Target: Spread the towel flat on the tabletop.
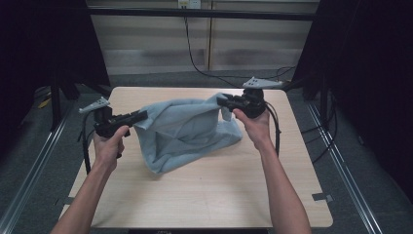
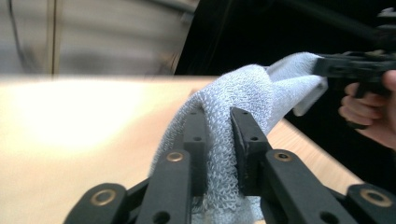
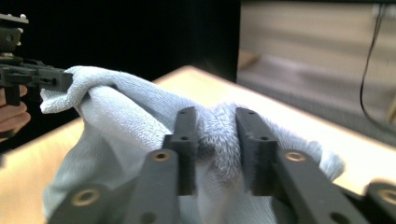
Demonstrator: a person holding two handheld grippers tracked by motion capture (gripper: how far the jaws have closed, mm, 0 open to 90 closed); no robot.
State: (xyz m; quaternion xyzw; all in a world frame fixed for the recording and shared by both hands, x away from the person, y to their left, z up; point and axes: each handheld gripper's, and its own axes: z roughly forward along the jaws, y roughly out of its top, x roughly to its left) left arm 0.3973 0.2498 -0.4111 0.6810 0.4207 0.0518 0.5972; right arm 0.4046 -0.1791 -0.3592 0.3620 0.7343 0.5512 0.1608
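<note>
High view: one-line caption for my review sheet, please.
Left tool and right tool each grip a top corner of a light blue towel, its lower part resting on the wooden table.

Table front bare; towel mid.

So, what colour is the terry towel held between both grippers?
Light blue-grey terry towel; the high view shows it best.

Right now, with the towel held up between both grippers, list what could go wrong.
1. The right gripper pinches only a bunched fold of the towel; a harder pull could likely tug it free.
2. The left gripper also grips just an edge fold, so uneven pulling may slip it there.
3. The towel's lower part drags crumpled on the table, so it may stay creased rather than spread flat.
</note>
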